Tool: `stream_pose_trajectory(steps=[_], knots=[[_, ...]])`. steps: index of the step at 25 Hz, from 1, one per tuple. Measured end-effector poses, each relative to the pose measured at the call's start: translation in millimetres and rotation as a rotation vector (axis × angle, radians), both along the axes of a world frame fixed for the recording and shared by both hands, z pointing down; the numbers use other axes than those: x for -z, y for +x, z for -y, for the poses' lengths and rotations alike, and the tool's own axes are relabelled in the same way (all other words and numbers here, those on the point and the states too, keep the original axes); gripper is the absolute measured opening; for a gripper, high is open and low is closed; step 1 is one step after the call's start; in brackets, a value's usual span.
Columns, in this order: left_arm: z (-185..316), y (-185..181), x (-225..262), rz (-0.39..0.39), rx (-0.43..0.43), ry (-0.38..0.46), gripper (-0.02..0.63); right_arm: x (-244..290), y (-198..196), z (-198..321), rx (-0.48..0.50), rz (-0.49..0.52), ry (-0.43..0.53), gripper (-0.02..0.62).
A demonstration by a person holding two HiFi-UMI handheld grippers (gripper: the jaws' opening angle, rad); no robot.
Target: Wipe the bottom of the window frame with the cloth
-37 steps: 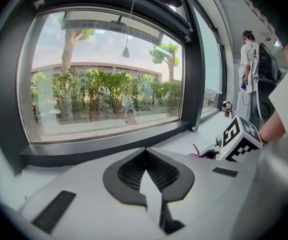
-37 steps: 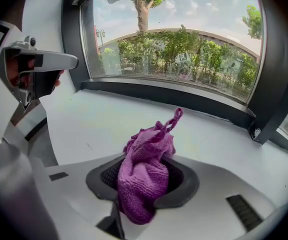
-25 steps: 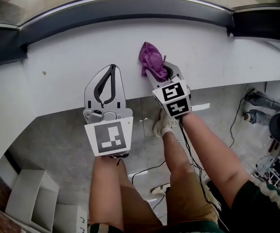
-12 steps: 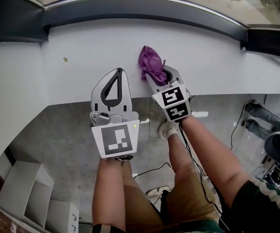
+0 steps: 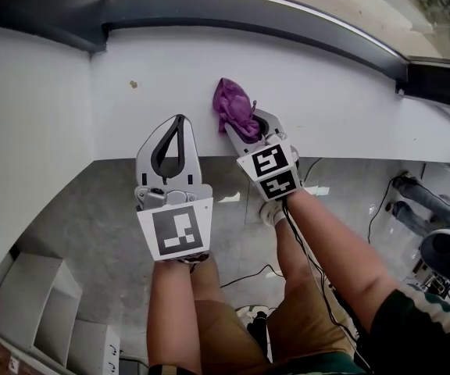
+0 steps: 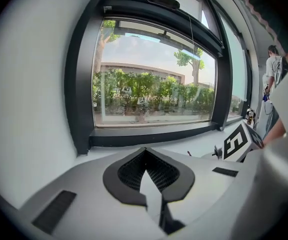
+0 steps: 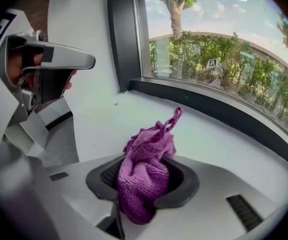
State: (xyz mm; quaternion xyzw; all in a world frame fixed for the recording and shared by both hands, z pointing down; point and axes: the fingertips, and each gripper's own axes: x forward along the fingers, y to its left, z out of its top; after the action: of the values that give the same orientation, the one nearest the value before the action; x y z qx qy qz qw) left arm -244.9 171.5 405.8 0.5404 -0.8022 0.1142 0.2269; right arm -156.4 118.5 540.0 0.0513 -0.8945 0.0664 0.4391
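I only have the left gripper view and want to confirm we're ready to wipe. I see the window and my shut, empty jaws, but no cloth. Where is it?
Observer: The purple cloth is bunched up and clamped between the jaws of the right gripper.
Operator: Is it on the frame yet?
Observer: No. In the head view it sits over the white sill, clearly short of the dark bottom frame.
Operator: Where is my gripper relative to it?
Observer: The left gripper is beside it on its left, over the sill's near edge and apart from the cloth.
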Motion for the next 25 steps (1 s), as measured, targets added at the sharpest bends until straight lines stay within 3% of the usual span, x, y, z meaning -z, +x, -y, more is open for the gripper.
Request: stream_pose_trajectory(steps=[10, 25], knots=[[-45.0, -44.5, 0.3, -0.001, 0.060, -0.015, 0.006, 3.5, -57.7, -47.2, 0.074, 0.030, -0.016, 0.149], [-82.0, -70.8, -1.0, 0.020, 0.085, -0.053, 0.005, 9.1, -124.8, -105.0, 0.174, 0.081, -0.052, 0.149]])
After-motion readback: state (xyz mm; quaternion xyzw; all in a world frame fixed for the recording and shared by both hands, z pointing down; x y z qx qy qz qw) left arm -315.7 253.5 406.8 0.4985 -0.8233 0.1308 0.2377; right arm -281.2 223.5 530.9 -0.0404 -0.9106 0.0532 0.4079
